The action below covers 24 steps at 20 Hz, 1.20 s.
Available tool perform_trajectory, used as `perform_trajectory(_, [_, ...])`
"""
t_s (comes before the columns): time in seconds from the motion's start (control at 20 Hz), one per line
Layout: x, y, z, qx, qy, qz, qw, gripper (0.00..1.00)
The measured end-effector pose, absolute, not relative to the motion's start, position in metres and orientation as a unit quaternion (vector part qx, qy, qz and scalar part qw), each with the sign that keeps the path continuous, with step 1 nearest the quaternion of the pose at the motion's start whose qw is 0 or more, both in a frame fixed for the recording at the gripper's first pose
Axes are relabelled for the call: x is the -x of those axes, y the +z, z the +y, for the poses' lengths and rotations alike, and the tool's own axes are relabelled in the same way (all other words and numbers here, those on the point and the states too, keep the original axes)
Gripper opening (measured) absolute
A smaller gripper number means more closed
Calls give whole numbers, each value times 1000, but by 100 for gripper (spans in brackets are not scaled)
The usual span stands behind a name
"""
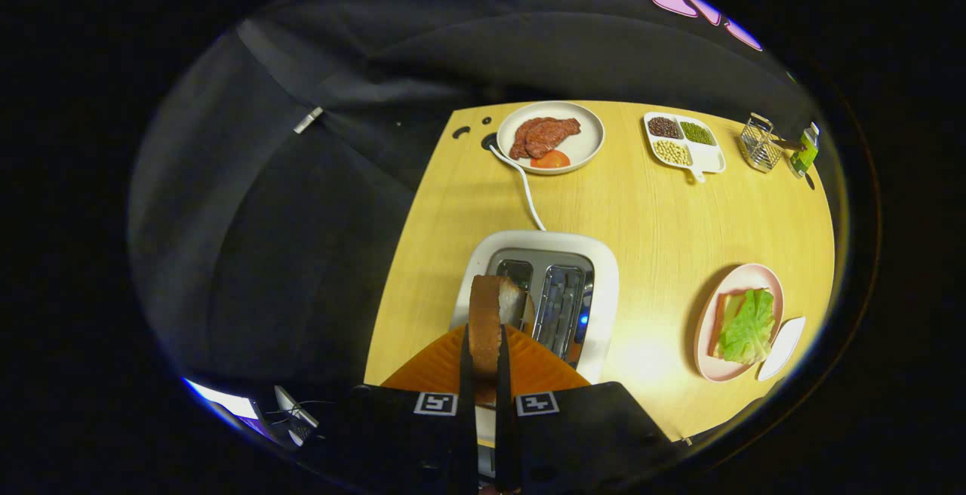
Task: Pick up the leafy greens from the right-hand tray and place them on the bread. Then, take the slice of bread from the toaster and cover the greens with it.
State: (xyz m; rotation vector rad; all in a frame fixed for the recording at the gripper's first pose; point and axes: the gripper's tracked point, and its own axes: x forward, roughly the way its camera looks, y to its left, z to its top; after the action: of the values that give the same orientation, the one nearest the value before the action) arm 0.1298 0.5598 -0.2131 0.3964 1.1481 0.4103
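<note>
In the gripper view we see our gripper (484, 363) with its two orange fingers (434, 363) closed on a slice of bread (487, 321), which stands upright on its edge between them, both pads pressing its faces. The slice sits just above the white toaster (604, 284), over the left of its two slots; we cannot tell whether its lower edge is clear of the slot. A white cord (524, 189) runs from the toaster's far side toward the back of the wooden worktop (664, 216). To the right of the toaster, well apart from it, a pink plate (743, 278) carries another slice of bread (726, 306) with the leafy greens (749, 325) lying on top. A small white dish (785, 344) touches that plate's near right edge. Beyond the toaster stand a white plate (589, 133) with meat (543, 135) and a tomato slice (550, 160), a divided tray of beans (685, 142) and a wire rack (759, 144).
</note>
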Motion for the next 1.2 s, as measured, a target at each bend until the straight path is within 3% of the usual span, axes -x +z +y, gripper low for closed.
perform_trajectory(0.65, [-132, -114, 426, -271, 246, 409, 836, 14])
perform_trajectory(0.95, [-112, -144, 300, -225, 190, 400, 868, 13])
perform_trajectory(1.2, [-92, -199, 235, -225, 137, 432, 863, 13])
